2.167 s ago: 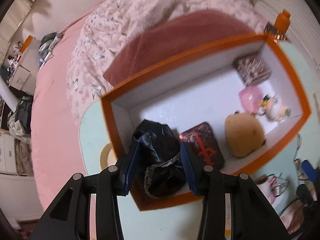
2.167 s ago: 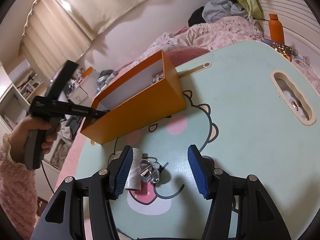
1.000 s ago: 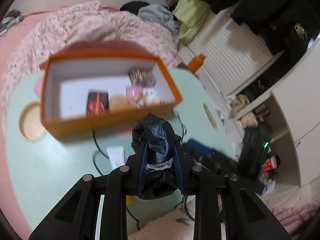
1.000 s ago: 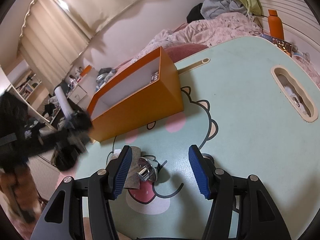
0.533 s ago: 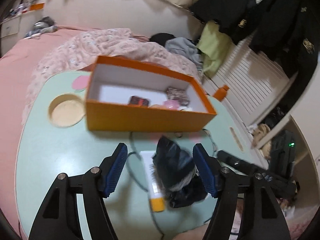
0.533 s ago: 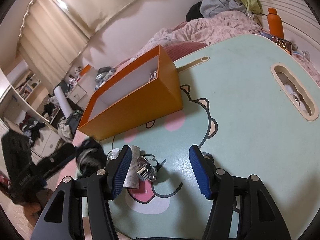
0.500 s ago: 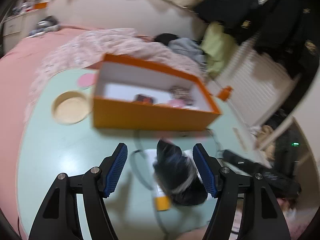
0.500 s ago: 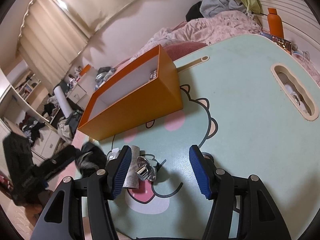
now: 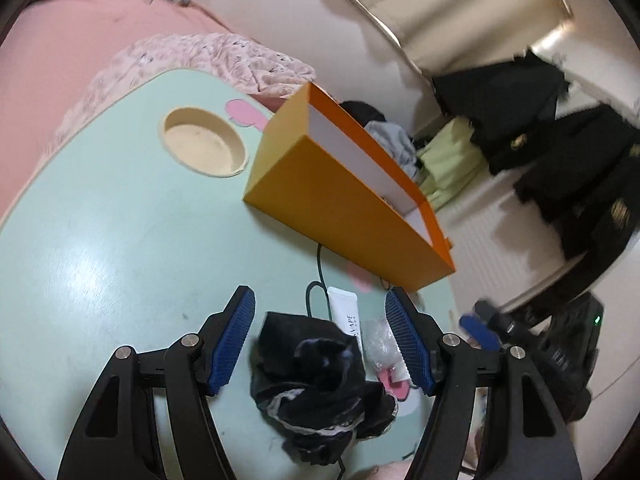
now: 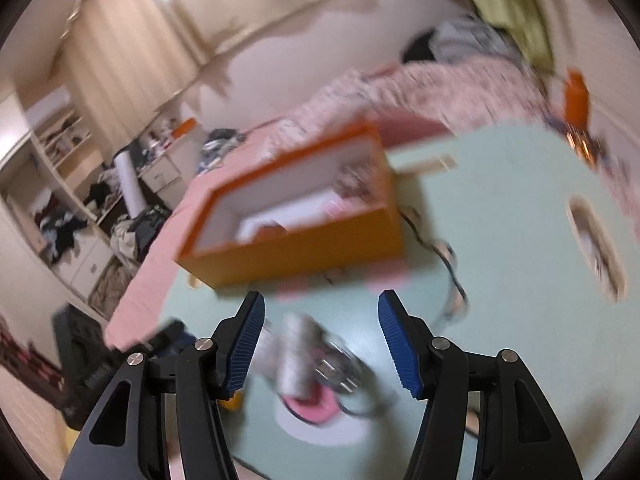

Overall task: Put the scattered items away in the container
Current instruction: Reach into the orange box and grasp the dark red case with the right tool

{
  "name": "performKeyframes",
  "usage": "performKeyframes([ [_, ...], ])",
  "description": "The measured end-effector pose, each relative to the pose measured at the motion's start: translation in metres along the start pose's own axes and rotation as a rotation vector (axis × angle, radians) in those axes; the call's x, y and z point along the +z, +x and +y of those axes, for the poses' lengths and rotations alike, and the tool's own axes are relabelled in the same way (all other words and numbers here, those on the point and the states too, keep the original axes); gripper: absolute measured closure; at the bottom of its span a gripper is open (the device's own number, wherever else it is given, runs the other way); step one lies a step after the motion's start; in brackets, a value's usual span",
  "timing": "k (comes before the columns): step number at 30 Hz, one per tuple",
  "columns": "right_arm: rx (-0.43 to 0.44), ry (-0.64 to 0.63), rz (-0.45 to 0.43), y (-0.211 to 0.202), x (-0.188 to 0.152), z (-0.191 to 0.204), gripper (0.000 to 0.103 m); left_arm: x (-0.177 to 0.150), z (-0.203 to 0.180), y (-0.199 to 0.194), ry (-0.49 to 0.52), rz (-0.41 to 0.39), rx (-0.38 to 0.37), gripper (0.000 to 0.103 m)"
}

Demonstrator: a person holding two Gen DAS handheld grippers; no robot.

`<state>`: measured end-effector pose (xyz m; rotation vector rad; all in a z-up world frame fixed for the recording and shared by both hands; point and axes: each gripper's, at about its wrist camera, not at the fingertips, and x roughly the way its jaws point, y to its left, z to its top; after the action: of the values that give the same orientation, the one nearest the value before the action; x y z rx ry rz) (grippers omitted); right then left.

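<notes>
Writing: white tube [image 9: 345, 314], lower centre, lettering too blurred to read.
Left gripper [image 9: 320, 340]: wide, over black cloth [image 9: 316, 384].
Right gripper [image 10: 320, 344]: wide, empty.
Box [image 9: 348, 208]: upper centre.

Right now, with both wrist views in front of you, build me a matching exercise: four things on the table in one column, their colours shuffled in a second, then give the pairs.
Things
1. storage box
2. crumpled cloth bundle between the left gripper fingers
3. squeeze tube
4. round recess in the table

Colours
A. white
B. orange
C. beige
D. black with pale trim

Pairs: 1-B, 2-D, 3-A, 4-C
</notes>
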<state>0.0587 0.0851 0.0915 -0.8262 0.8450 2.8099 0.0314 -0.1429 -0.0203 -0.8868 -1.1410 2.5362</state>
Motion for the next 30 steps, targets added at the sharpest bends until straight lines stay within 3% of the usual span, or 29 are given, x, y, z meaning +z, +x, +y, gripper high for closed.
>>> performKeyframes([
  [2,0.011,-0.012,0.072,0.013,0.029,0.020,0.043,0.000,0.002,-0.002,-0.004,-0.008,-0.014,0.034],
  [7,0.009,0.034,0.406,0.093,0.088,0.054,0.048,-0.001,-0.002,0.002,0.022,0.004,0.009,0.034],
  [12,-0.162,-0.019,0.563,0.165,0.089,0.068,0.059,-0.002,-0.001,0.001,0.026,0.004,0.001,0.034],
  [16,-0.200,-0.025,0.604,0.187,0.088,0.071,0.059,-0.003,-0.001,0.000,0.023,0.000,-0.008,0.034],
  [21,-0.285,-0.101,0.740,0.215,0.075,0.077,0.059,-0.003,-0.001,-0.001,0.020,-0.003,-0.013,0.034],
  [26,-0.339,-0.152,0.725,0.218,0.073,0.078,0.064,-0.003,-0.001,-0.002,0.016,-0.002,-0.016,0.034],
  [30,-0.306,-0.137,0.679,0.209,0.073,0.071,0.064,-0.004,-0.002,-0.002,0.018,-0.003,-0.014,0.034],
])
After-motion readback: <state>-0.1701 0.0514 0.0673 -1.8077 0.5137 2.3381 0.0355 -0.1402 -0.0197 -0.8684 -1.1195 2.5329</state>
